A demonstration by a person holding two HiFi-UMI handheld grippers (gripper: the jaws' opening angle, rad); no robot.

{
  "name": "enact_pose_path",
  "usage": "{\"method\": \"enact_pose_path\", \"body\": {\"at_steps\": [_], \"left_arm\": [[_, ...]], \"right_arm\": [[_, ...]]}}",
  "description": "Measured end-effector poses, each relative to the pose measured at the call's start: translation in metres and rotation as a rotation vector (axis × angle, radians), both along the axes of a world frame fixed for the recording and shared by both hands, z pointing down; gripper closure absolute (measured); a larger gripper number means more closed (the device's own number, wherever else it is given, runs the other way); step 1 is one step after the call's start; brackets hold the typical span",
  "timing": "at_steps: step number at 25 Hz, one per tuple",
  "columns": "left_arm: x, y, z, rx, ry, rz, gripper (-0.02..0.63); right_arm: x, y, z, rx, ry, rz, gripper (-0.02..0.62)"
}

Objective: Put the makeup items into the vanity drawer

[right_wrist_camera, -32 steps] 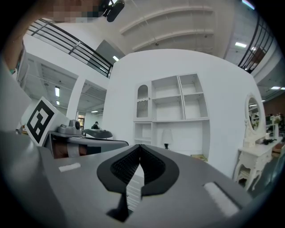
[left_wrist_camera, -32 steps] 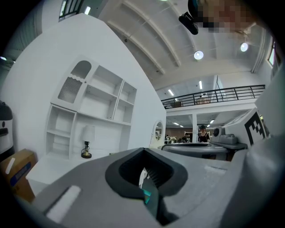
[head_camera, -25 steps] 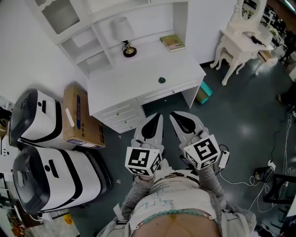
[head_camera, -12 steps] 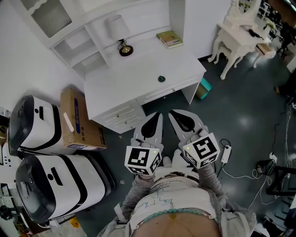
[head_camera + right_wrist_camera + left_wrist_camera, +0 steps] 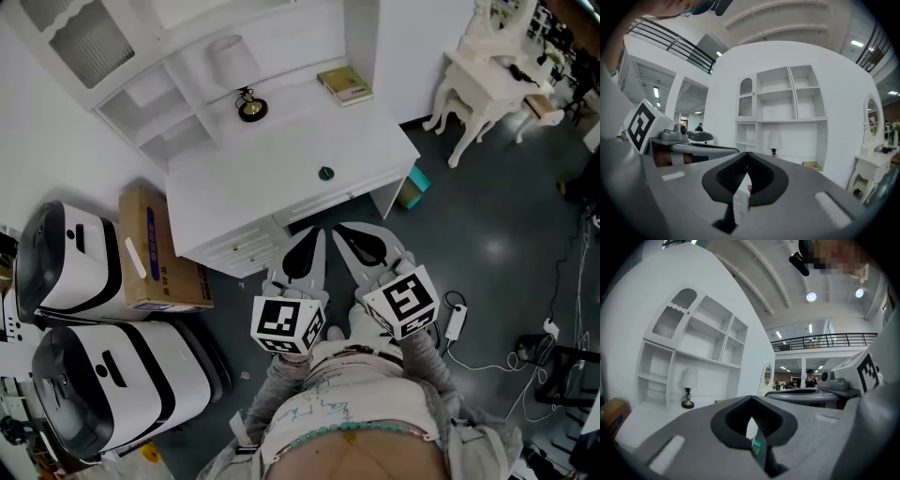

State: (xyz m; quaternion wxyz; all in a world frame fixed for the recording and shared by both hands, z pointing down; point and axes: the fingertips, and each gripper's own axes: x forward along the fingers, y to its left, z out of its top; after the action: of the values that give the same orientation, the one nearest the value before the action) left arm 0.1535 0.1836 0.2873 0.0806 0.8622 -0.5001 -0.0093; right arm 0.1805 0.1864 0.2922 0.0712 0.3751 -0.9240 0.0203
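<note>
Round dark item point(image 5: 325, 173), small, sits on the white desk point(image 5: 244, 178) top close to the front edge, ahead of both sets of jaw tips and well apart from them. Just below that edge the drawer point(image 5: 323, 198) front is shut flush. Farther back on the top, a lamp point(image 5: 249, 105) stands ahead and to the left of the jaws by the shelf unit, and a book point(image 5: 345, 85) lies ahead and to the right near the back corner.

Bare dark floor point(image 5: 487, 234) lies open to the right of the jaws. On the left side a cardboard box point(image 5: 150, 248) leans against the desk's end.

The left gripper point(image 5: 317, 234) point(image 5: 751, 398) and the right gripper point(image 5: 341, 231) point(image 5: 745, 155) are held side by side near the person's waist, both pointing at the desk front, with tips short of it. Each pair of jaws is closed, with nothing held between them.
</note>
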Motion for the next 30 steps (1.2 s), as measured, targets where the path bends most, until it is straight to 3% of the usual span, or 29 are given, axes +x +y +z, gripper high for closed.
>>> {"method": "enact_pose_path", "body": {"at_steps": [16, 24, 30], "left_arm": [[0.040, -0.091, -0.006, 0.021, -0.027, -0.102, 0.604], [0.054, -0.114, -0.007, 0.034, -0.026, -0.172, 0.604], [0.053, -0.116, 0.004, -0.001, -0.014, -0.218, 0.604]], "right_arm": [[0.038, -0.091, -0.008, 0.010, 0.004, -0.108, 0.569], [0.060, -0.119, -0.008, 0.023, -0.007, -0.139, 0.569], [0.063, -0.128, 0.001, -0.008, -0.032, -0.178, 0.569]]}}
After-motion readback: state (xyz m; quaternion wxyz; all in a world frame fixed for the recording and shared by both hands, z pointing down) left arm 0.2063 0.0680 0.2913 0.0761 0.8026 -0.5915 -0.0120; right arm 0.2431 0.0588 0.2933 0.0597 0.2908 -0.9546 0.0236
